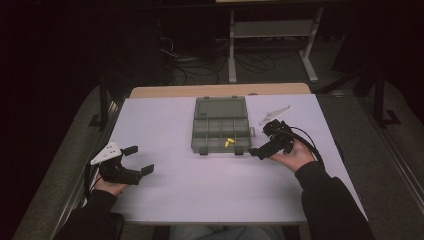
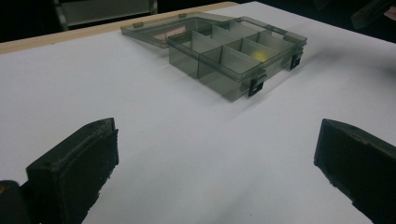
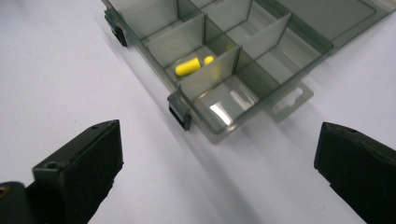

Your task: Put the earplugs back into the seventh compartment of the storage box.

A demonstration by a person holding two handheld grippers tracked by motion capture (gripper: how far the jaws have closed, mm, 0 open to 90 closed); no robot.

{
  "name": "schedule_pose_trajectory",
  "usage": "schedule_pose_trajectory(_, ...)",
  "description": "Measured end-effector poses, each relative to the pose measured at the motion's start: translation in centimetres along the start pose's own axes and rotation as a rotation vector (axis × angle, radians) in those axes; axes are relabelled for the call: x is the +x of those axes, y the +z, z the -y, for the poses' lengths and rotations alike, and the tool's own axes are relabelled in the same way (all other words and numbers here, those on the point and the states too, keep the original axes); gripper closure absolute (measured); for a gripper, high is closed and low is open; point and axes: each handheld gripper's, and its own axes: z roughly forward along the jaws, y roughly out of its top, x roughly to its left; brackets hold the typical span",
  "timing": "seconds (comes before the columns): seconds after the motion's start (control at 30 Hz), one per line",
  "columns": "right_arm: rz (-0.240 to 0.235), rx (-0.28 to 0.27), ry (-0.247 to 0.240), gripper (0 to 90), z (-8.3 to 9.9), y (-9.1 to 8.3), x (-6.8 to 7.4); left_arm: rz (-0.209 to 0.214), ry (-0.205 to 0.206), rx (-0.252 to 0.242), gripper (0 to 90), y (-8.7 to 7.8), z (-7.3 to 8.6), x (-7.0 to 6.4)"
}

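A smoky clear compartment box (image 1: 220, 131) lies open at the middle of the white table, its lid (image 1: 220, 107) laid flat behind it. Small yellow pieces (image 1: 229, 142) rest in a front compartment, also seen as yellow pieces (image 3: 188, 66) in the right gripper view. My right gripper (image 1: 263, 142) stands open just beside the box's front right corner (image 3: 187, 114), nothing between its jaws. My left gripper (image 1: 138, 160) is open at the table's front left, well away from the box (image 2: 236, 56).
The white table top (image 1: 215, 185) has free room in front of the box. Behind it shows a tan wooden edge (image 1: 220, 90). Beyond, a dark floor holds cables (image 1: 200, 70) and a grey metal frame (image 1: 272, 35).
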Motion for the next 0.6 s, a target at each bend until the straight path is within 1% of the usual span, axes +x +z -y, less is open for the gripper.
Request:
schedule_pose_trajectory(0.07,-0.004,-0.008,0.011,0.9,0.7,0.0,-0.1,0.000,-0.001,0.004,0.0,0.0,0.0,0.0)
schedule_pose_trajectory(0.13,0.000,-0.001,0.015,0.9,1.3,0.0,-0.1,0.000,0.000,0.007,0.0,0.0,0.0,0.0)
schedule_pose_trajectory(0.23,0.017,0.000,0.032,0.9,2.2,-0.1,0.0,0.002,-0.001,0.005,0.0,0.0,0.0,0.0)
schedule_pose_trajectory(0.33,0.030,-0.024,0.038,0.9,3.1,-0.5,0.2,0.003,-0.001,0.007,0.0,0.0,0.0,0.0)
schedule_pose_trajectory(0.47,0.035,-0.062,0.066,0.9,4.5,-1.3,0.2,0.001,0.000,0.007,0.0,0.0,0.0,0.0)
schedule_pose_trajectory(0.6,0.038,-0.094,0.108,1.0,6.0,-1.9,0.3,-0.002,-0.004,0.006,0.0,0.1,0.0,0.0)
